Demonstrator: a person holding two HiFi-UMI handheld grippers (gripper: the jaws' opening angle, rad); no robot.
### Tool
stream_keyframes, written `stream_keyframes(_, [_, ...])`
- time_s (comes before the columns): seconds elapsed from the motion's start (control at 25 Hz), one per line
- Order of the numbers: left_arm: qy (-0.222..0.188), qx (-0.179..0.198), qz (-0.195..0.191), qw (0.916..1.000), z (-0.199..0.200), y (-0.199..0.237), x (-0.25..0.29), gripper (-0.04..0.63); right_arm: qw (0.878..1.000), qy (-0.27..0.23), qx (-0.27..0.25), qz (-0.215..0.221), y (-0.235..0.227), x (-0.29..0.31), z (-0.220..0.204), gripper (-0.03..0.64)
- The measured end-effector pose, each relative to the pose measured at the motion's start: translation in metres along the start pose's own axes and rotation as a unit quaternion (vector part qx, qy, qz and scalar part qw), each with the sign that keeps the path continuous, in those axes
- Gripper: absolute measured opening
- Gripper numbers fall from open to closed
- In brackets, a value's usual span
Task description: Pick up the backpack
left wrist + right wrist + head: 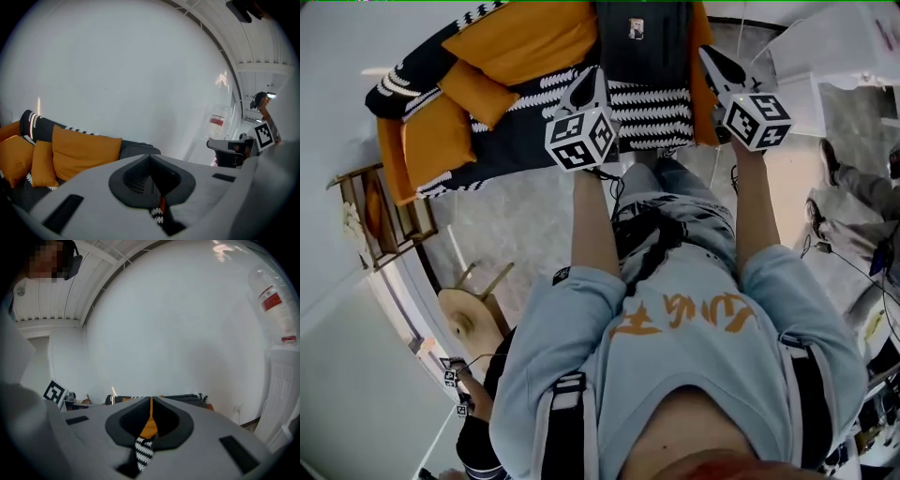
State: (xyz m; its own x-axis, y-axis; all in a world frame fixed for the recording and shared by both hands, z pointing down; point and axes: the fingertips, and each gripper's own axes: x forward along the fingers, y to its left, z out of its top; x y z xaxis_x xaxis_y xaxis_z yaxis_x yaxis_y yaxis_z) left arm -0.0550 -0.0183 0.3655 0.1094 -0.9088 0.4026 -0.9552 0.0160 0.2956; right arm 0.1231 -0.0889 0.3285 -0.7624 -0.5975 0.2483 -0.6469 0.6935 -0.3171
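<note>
Backpack [661,52] lies between left hand-held gripper [590,79] and right hand-held gripper [711,58] — both closed, empty.

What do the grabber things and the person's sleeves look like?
The left gripper and right gripper are pale grey with dark fingers, each bearing a white cube of black square markers. The short sleeves are light blue.
</note>
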Motion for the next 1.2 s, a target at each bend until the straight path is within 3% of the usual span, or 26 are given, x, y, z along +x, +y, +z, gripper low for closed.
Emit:
stream_keyframes(0.28, [0.051,-0.024,0.023,0.9982,-0.049,0.014,0.017,0.015,0.998,0.054,0.038,0.016,-0.021,0.025,-0.056,0.032])
stream_keyframes(0.48, [0.074,-0.058,0.028,0.9951,-0.070,0.036,0.022,0.015,0.995,0.086,0.040,0.029,-0.009,0.041,-0.077,0.032])
stream_keyframes(0.88, [0.112,-0.088,-0.012,0.9897,-0.080,0.060,0.068,0.015,0.993,0.102,0.068,0.000,-0.037,0.069,-0.095,0.037])
stream_keyframes(1.04, [0.145,-0.095,-0.034,0.9842,-0.097,0.069,0.092,0.015,0.988,0.130,0.084,-0.009,-0.051,0.081,-0.117,0.099])
stream_keyframes(1.2, [0.163,-0.098,-0.026,0.9814,-0.117,0.100,0.116,0.015,0.980,0.167,0.103,-0.024,-0.066,0.099,-0.153,0.175])
